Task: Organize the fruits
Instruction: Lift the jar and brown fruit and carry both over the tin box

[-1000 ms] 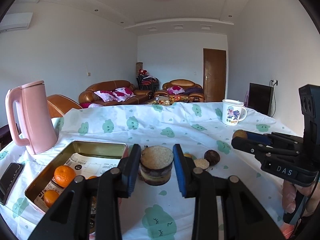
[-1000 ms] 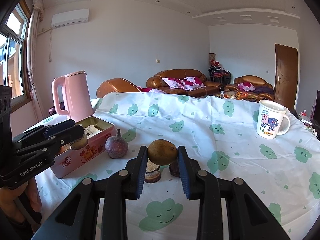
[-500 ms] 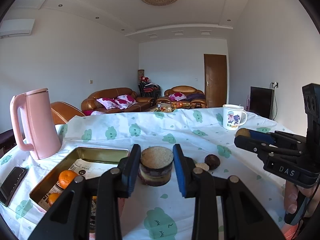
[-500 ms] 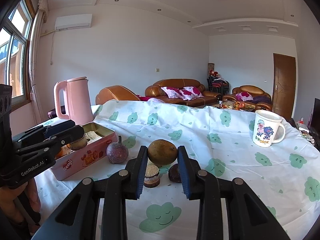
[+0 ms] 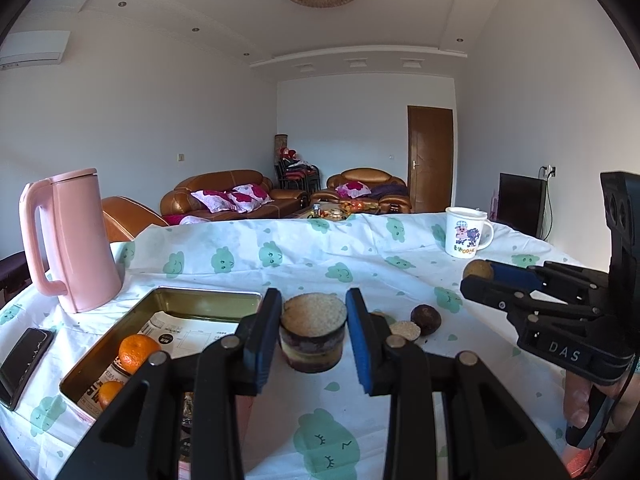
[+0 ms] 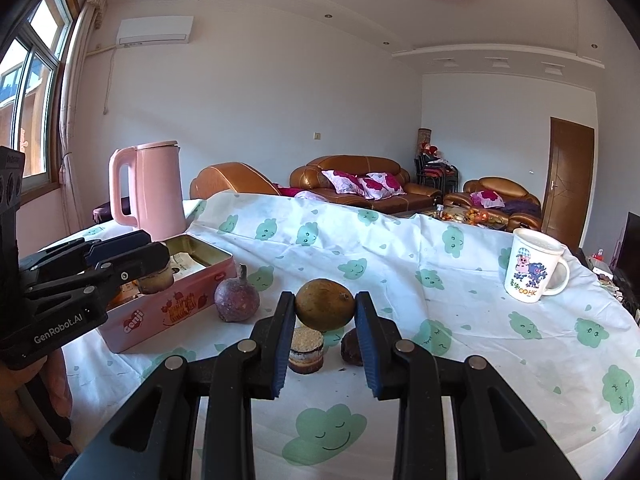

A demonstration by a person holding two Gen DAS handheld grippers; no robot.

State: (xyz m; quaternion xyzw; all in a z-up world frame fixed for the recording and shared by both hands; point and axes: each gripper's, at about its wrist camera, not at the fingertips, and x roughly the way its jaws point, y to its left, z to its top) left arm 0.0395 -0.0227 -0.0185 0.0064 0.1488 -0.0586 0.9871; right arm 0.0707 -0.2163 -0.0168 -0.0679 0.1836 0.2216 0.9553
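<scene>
- Fingers of the left gripper are pinching a short cake-like cylinder with a crumbly tan top and dark layered sides, holding it just above the surface beside the tin.
- Fingers of the right gripper are clamping a round brownish-yellow fruit between their blue pads, lifted clear of the cloth.
- Below the held fruit in the right wrist view, a second small layered cylinder and a dark wrinkled fruit are sitting side by side on the cloth.
- A purple stemmed fruit is resting just beside the pink tin's front wall.
- The open pink tin is lying to the left of the left gripper, with two oranges sitting on printed paper at its near end.
- A pink kettle is standing behind the tin, near the surface's left edge.
- A dark phone is lying flat to the left of the tin.
- A white cartoon mug is standing well apart on the far right.
- A white cloth printed with green clouds is covering the surface.
- Brown leather sofas with pink cushions are standing in the room behind.
</scene>
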